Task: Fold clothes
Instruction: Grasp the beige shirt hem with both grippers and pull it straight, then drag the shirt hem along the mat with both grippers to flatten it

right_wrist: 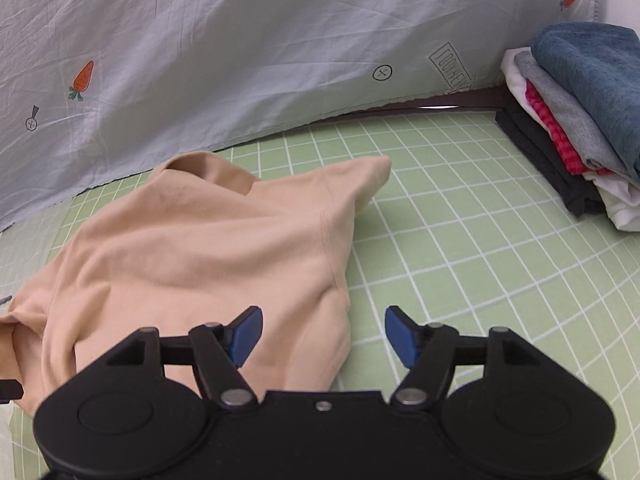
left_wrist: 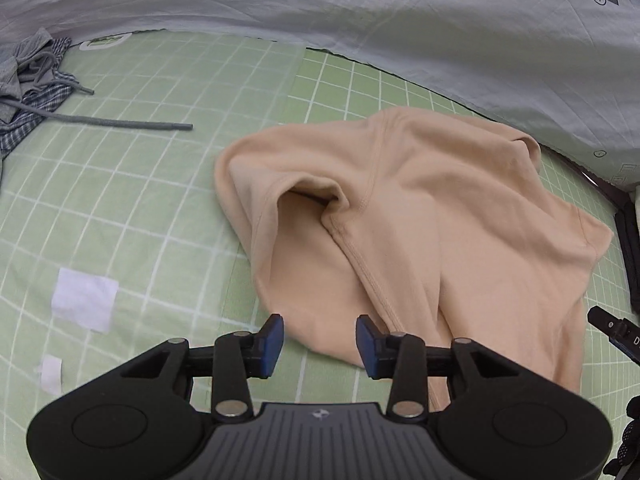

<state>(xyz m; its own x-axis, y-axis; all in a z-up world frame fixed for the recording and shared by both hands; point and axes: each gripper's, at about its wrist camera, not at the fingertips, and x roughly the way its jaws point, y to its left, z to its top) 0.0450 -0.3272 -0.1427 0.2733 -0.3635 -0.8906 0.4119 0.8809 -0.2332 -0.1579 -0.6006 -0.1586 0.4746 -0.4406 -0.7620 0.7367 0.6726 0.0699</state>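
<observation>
On the green checked bed sheet (left_wrist: 140, 168) our left gripper (left_wrist: 320, 340) and right gripper (right_wrist: 323, 334) hover with jaws apart, empty, above the crumpled peach cotton shirt (left_wrist: 420, 216).

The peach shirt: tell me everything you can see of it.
The peach shirt is a soft, plain knit with stitched seams, lying rumpled and partly folded over on the green grid sheet. One sleeve opening gapes upward. Its far edge lies near the grey carrot-print cloth. Neither open gripper holds it.
</observation>
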